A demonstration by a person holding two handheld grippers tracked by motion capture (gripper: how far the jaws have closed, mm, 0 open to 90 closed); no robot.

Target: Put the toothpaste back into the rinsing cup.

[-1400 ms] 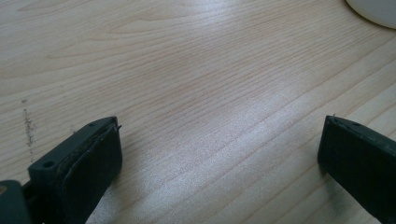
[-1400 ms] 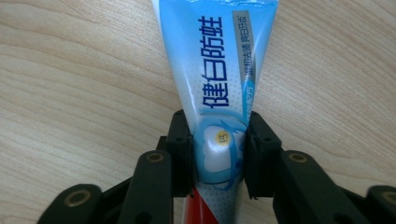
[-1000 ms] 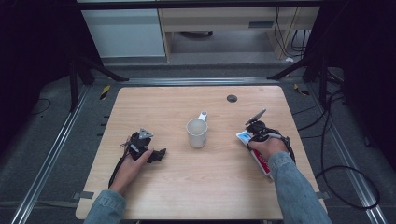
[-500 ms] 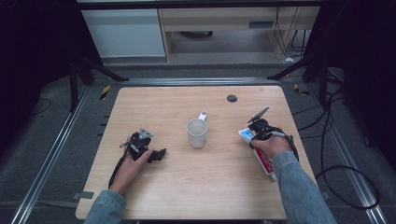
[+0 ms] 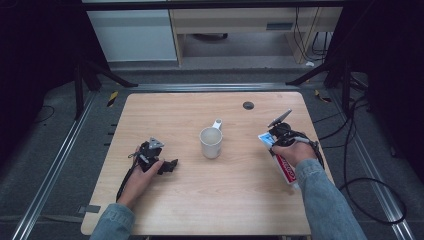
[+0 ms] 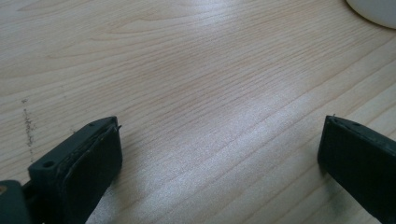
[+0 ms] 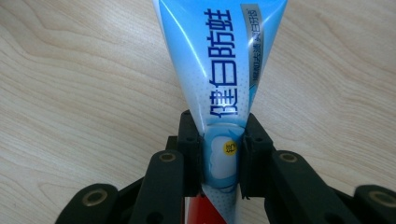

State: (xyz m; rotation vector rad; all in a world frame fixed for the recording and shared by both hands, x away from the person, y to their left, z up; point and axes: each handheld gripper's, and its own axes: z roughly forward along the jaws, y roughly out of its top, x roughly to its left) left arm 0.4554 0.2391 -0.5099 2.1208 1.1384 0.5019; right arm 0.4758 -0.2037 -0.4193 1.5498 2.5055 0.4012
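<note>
Holding: the right gripper clamps a toothpaste tube across its width, jaws pinched tight on the blue band just above the red section.
Tube position: in the high view the toothpaste tube runs under the right hand near the table's right edge, its blue flat end pointing toward the middle of the table and its red end back toward the sleeve; whether the red end rests on the wood, I cannot tell.
Handling call: looks light and soft, a glossy plastic skin that could slide; the body will dent under the pads, so a firm squeeze risks pushing paste toward the cap.
Best hold: across the flat sides, as now, not far from the middle, so it does not droop or swing.
Left side: the left gripper sits low over the bare wooden table, jaws wide apart with nothing between them.
Farther off: a white mug stands upright at the table's centre, well apart from both grippers, handle turned away.
Far edge: a small dark disc lies on the wood beyond the white mug.
</note>
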